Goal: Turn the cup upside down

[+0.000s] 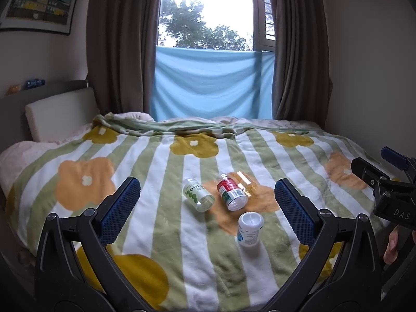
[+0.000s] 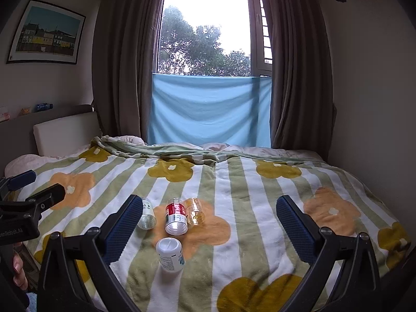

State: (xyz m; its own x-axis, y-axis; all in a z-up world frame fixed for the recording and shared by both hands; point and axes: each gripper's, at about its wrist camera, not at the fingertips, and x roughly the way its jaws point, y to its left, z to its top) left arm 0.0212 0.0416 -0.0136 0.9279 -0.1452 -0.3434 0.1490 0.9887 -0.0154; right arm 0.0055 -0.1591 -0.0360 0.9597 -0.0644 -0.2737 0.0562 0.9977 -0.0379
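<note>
Four cups sit on the flowered blanket: the white cup stands upside down, base up, nearest the cameras. Behind it three lie tipped on their sides, mouths toward the cameras: the clear green-printed cup, the red-and-white cup and the amber cup, the last two touching.

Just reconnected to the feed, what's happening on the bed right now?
Nothing is held. Both grippers, left and right, hover open above the blanket. Four cups sit there: the white cup stands bottom-up, while the red cup, green cup and yellow cup lie on their sides.
</note>
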